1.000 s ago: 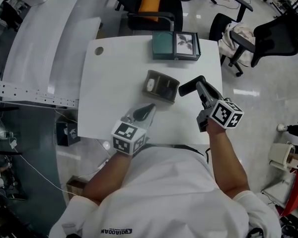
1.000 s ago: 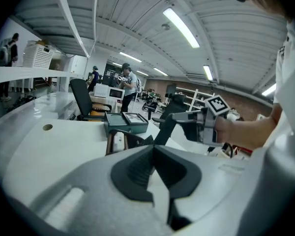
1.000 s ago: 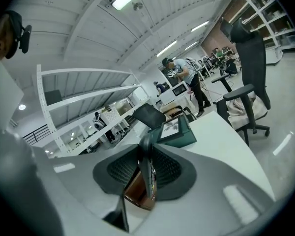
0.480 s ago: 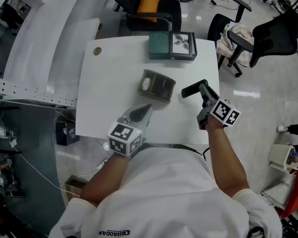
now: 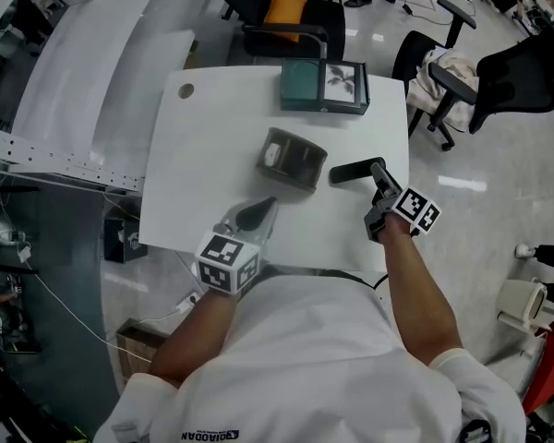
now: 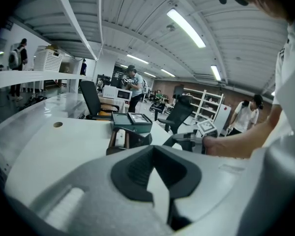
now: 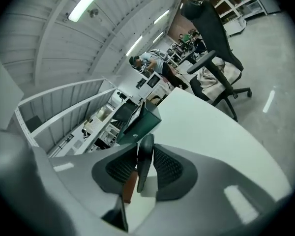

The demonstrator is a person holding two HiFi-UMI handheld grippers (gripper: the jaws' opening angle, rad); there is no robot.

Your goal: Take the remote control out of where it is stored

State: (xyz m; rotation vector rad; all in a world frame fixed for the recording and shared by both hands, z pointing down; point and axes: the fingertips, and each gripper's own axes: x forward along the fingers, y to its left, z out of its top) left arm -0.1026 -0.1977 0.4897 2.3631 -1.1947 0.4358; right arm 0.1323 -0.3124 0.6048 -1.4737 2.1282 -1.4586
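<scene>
Remote control (image 5: 354,170) lower over table (image 5: 203,155), edge-on between right gripper's (image 5: 377,168) opening fingers, rear end hidden; left gripper's (image 5: 258,212) fingers apart, empty.

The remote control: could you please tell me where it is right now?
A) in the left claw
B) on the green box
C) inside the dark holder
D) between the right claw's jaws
D: the right gripper view shows the remote control standing between the pads of the right claw, whose jaws are opening, outside the dark holder.
</scene>
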